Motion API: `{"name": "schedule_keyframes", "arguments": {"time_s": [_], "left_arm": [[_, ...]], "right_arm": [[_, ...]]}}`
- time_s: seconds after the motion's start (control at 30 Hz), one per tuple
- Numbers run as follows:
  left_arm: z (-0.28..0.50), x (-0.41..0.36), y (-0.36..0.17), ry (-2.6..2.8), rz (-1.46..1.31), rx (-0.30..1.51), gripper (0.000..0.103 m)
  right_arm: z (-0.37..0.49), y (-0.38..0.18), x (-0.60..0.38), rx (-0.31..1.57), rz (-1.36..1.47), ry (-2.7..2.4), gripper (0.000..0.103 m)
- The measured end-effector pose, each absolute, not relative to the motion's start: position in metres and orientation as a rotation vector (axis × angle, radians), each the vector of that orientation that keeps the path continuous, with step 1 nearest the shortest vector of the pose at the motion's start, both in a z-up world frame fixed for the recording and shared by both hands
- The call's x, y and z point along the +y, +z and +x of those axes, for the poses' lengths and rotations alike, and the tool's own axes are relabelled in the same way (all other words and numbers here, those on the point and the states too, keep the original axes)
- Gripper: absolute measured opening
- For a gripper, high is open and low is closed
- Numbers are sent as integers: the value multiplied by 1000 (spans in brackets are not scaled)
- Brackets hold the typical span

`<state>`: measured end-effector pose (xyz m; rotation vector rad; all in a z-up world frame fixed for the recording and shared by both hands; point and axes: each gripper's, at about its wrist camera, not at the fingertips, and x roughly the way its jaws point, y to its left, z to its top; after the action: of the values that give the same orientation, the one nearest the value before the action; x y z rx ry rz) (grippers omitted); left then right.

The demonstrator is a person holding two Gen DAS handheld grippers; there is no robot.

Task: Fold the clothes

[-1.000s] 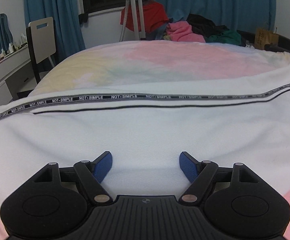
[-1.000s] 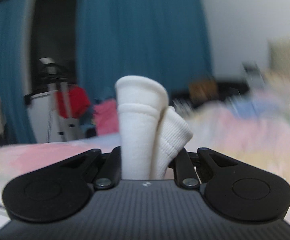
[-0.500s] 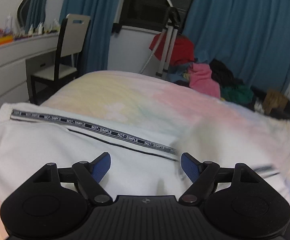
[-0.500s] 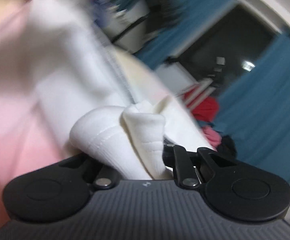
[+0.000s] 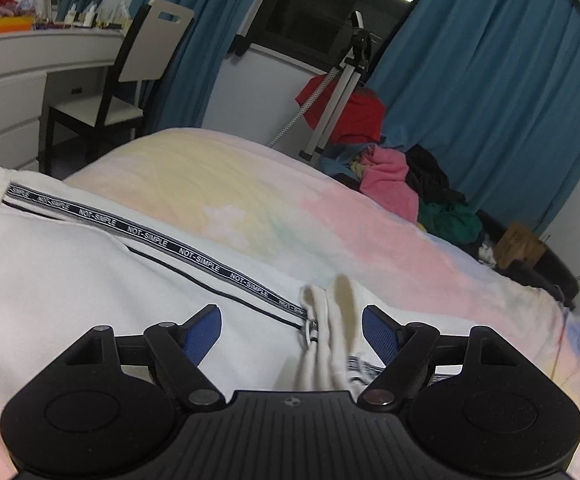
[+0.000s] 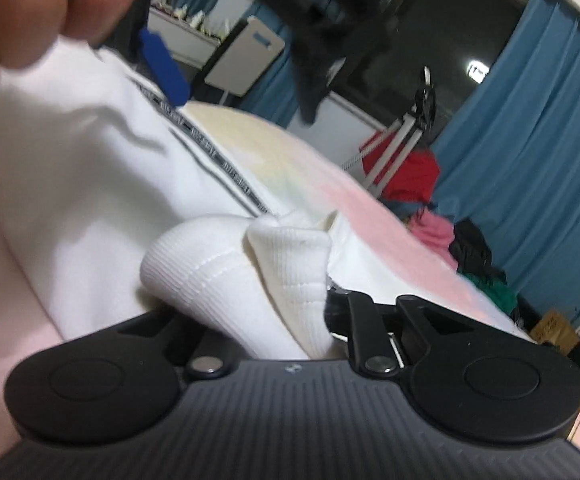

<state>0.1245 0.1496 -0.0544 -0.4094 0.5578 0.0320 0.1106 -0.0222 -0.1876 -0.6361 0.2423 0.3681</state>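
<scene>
A white garment with a black "NOT-SIMPLE" tape stripe lies on the pastel bed. My left gripper is open just above it, blue pads apart, with a bunched white fold standing between them. My right gripper is shut on the ribbed white cuff of the garment, its fingertips hidden by the cloth. The left gripper's blue pad and the person's hand show blurred at the upper left of the right wrist view.
A chair and white desk stand left of the bed. A tripod with a red cloth, a clothes pile and blue curtains are behind the bed. A cardboard box sits at the far right.
My right gripper has carried the cuff over the garment toward the left gripper; a bunched fold now stands between the left pads. The left gripper has turned further left.
</scene>
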Motion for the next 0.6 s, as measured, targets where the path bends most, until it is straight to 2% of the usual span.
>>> {"name": "schedule_keyframes", "arguments": {"time_s": [0.07, 0.13, 0.23, 0.3, 0.43, 0.6], "left_arm": [[125, 146, -57, 8, -401, 561, 79], [125, 142, -59, -16, -393, 564, 79], [126, 136, -62, -53, -381, 569, 79], [126, 133, -64, -77, -373, 572, 79], [120, 113, -69, -109, -299, 573, 79], [114, 89, -79, -105, -204, 579, 79]], "right_arm": [[110, -183, -20, 269, -632, 387, 20], [110, -174, -31, 318, -605, 455, 32], [101, -148, -52, 416, -536, 544, 55], [94, -129, -70, 476, -455, 607, 66], [66, -104, -118, 523, -268, 628, 69], [82, -90, -161, 456, -104, 439, 69]]}}
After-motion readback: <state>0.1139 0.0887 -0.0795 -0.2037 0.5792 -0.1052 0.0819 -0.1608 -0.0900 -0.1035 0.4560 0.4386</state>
